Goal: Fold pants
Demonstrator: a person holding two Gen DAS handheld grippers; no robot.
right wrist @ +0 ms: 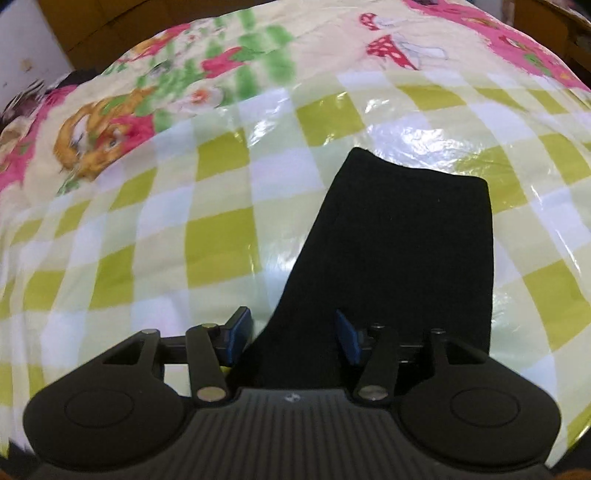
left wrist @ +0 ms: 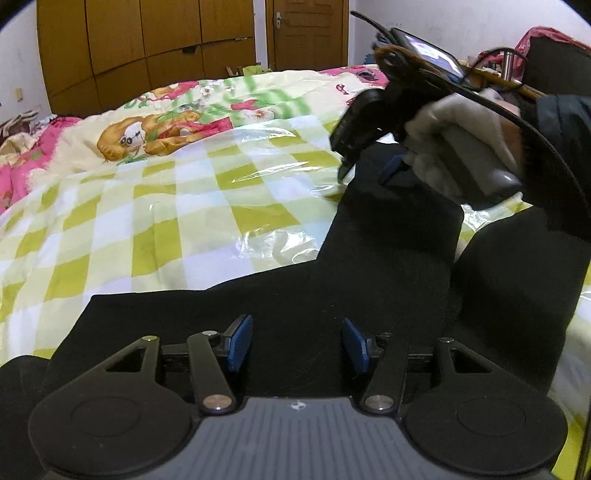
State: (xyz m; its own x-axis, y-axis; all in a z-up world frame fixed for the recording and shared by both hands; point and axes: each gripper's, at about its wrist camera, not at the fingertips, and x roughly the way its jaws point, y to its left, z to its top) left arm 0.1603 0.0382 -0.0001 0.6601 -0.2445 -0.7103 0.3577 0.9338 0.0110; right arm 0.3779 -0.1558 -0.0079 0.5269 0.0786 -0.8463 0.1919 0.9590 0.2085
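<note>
Black pants lie flat on a bed under a green-and-white checked plastic cover. In the left wrist view my left gripper hovers over the wide part of the pants. Its blue pads stand apart with only flat cloth below them. Farther right a gloved hand holds my right gripper down over a pant leg. In the right wrist view that leg runs away from my right gripper, which is open. One pad is over the cover, the other pad over the cloth.
A cartoon-print quilt covers the far half of the bed, with pink bedding at the left. Brown wardrobes and a door stand behind. A dark sleeve reaches in from the right.
</note>
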